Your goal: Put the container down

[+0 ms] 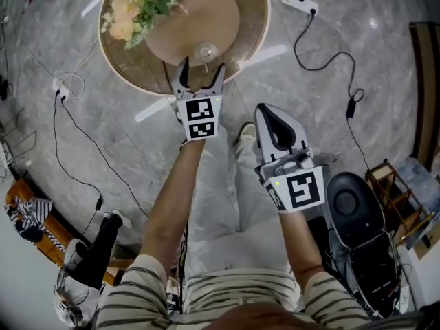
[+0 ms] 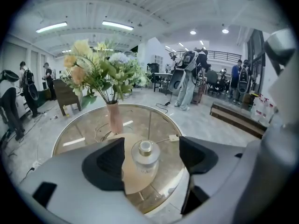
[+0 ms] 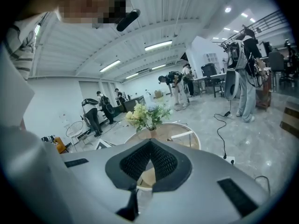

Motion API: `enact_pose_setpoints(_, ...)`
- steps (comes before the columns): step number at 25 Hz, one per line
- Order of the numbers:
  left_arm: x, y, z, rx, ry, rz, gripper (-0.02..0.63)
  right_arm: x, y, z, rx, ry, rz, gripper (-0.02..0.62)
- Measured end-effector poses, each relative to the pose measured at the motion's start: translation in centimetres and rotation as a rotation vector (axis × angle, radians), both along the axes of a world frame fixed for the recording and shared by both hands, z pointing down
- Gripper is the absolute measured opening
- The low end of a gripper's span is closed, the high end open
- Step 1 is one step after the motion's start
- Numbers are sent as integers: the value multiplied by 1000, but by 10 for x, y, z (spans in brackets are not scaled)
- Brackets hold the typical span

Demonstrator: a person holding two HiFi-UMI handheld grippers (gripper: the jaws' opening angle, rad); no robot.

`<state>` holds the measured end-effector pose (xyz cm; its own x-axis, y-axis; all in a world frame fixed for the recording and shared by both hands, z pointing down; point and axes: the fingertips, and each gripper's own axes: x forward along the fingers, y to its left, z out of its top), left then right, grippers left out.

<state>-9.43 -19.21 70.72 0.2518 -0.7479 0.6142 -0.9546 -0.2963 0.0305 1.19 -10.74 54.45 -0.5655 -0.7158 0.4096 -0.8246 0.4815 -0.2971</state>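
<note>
Container (image 1: pixel 205 50) blurry; flowers (image 1: pixel 129 9) cut off above.

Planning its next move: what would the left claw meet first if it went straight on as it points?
Probably the jar on the mat: it shows centred between the open jaws of the left claw; depth is unclear.

Type of place: large open-plan indoor hall, a shared work or test space rather than a home.
Ceiling: high, white and ribbed, with long strip lights (image 2: pixel 52 27) and recessed spots.
Floor: grey marble-pattern floor (image 1: pixel 385 40) throughout.
Wiring: loose black cables (image 1: pixel 296 45) and a white power strip (image 1: pixel 300 3) lying on it.
Occupants: several people (image 2: pixel 186 80) standing about, some wearing bulky backpack equipment.
Furnishing: round glass worktop (image 1: pixel 251 36) with a vase of flowers (image 2: pixel 113 115); desks and chairs behind; a railed upper level (image 2: pixel 224 56).
</note>
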Motion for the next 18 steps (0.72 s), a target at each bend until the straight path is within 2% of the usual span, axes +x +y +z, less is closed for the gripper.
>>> enact_pose_setpoints(3,0,9,-33,17,10,-22,337,3,6,-17,17,0,4,9)
enact_pose_setpoints(10,10,40,-148,116,70,-43,176,11,30,-60,29,20,-6,8)
enact_pose_setpoints(16,12,67,-238,195,97,-85,78,12,36,-123,81,8,-23,9)
enact_pose_setpoints(18,9,76,-264,220,100,-106,11,9,37,-145,101,0,-32,9)
